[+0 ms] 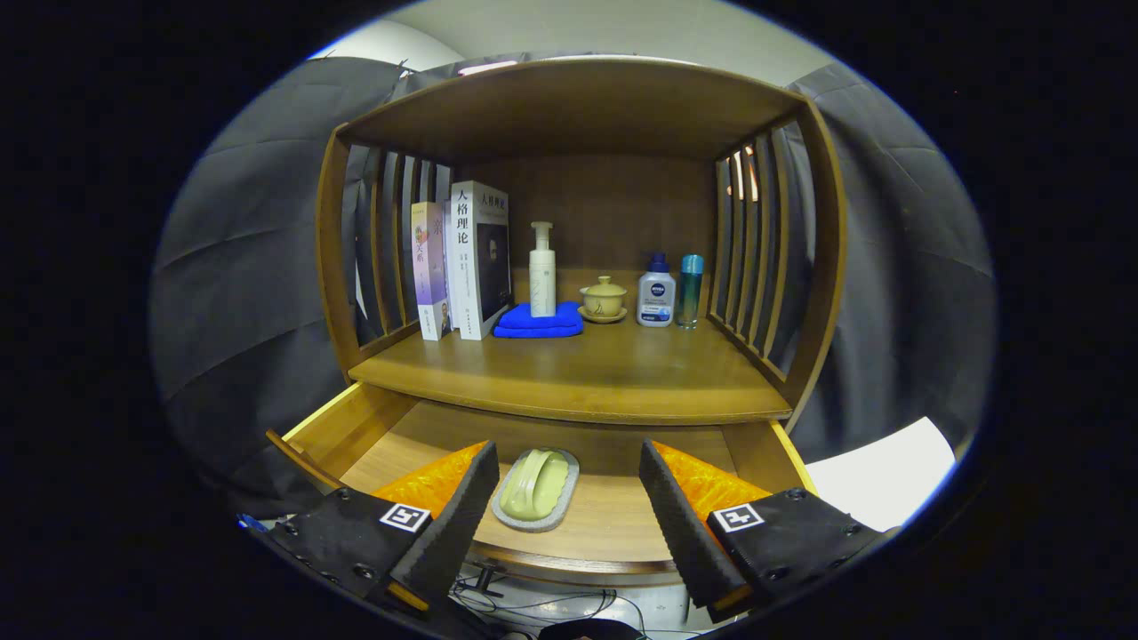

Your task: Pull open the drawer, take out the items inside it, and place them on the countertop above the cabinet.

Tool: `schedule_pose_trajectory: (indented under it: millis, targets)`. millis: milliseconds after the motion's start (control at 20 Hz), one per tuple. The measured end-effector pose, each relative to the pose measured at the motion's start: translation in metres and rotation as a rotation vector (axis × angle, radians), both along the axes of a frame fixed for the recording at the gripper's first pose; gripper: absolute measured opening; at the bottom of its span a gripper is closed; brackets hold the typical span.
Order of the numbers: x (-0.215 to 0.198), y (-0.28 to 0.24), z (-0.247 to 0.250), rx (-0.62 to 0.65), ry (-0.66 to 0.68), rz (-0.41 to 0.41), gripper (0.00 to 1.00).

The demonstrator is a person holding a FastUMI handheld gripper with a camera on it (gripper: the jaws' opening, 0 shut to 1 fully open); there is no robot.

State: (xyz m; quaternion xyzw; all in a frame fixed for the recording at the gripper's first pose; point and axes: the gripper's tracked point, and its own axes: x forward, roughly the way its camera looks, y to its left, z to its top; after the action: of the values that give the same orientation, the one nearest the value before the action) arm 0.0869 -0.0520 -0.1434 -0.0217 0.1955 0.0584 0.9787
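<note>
Tongs (569, 507) are spread wide and hold nothing; the two fingers hang over the open drawer (373, 436), one on each side of the soap dish (537, 489). The dish, pale green on a grey tray, lies flat on the drawer floor between the fingers, near the left one and touching neither. No other item shows in the drawer, though the fingers hide some of its floor, so I cannot tell if something more lies there.

Beyond the drawer is the countertop (605, 373), where the dish must go. At its back stand two books (462, 262), a pump bottle (542, 271) on a folded blue cloth (538, 324), a small lidded cup (604, 298) on a saucer, a white bottle (656, 292) and a teal bottle (690, 292). The front part of the countertop is bare wood and gives enough room.

In my judgement the first step is done, because the drawer is pulled out. The taking out is not yet done: the dish must be gripped, lifted over the front edge of the countertop, and set down on the bare wood.
</note>
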Motion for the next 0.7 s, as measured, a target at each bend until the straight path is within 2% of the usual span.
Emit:
schedule_pose_trajectory:
  millis: [200, 550, 700]
  targets:
    - [0.016, 0.014, -0.021, 0.056, 0.119, 0.033, 0.99]
    - [0.054, 0.039, -0.056, 0.143, 0.311, 0.03, 0.98]
    - [0.061, 0.053, -0.075, 0.138, 0.382, 0.039, 0.98]
